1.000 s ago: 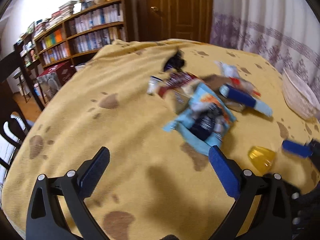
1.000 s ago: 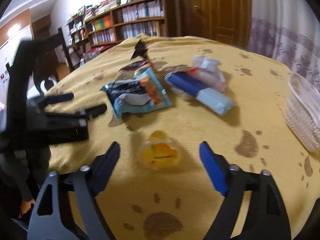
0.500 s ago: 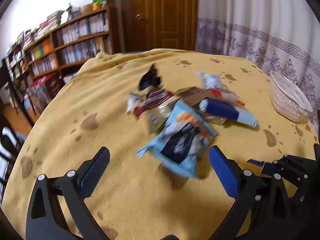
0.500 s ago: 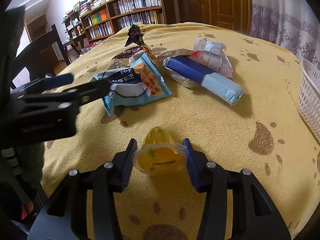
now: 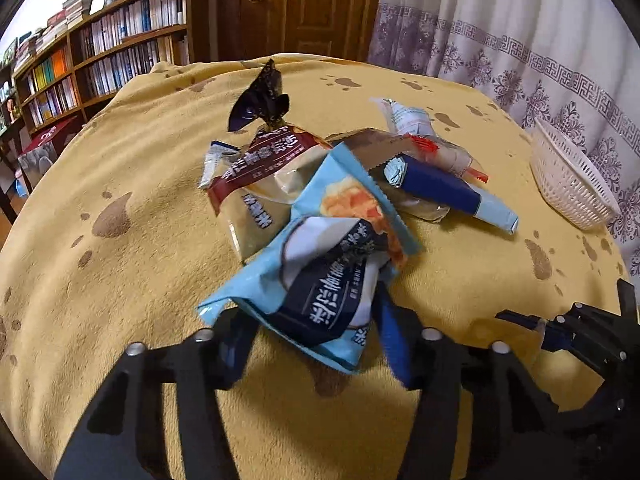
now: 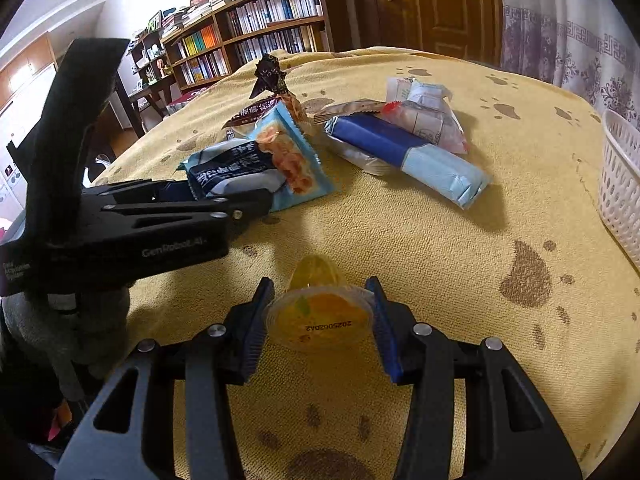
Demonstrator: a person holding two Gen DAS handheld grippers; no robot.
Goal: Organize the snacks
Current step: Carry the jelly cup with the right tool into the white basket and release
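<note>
A table covered by a yellow cloth (image 6: 440, 248) printed with brown paw marks holds a loose heap of snack packets near its middle. The left gripper (image 5: 312, 344) has its two fingers narrowed onto the near end of a light blue snack bag (image 5: 320, 264), pinching the crumpled wrapper; the rest of the bag leans against the heap. The right gripper (image 6: 320, 320) grips a small yellow jelly cup (image 6: 320, 316) between its fingers, the cup's sealed lid facing the camera, close to the table's near edge. In the heap lie a dark red packet (image 5: 260, 160), a navy and pale blue pack (image 5: 448, 192), a white pack with red print (image 6: 424, 120) and a dark twisted wrapper (image 5: 260, 100) standing upright behind them. A white plastic basket (image 5: 568, 176) sits at the right edge of the table, well apart from the heap. A bookshelf (image 6: 248, 36) and a wooden door (image 5: 312, 8) stand behind
</note>
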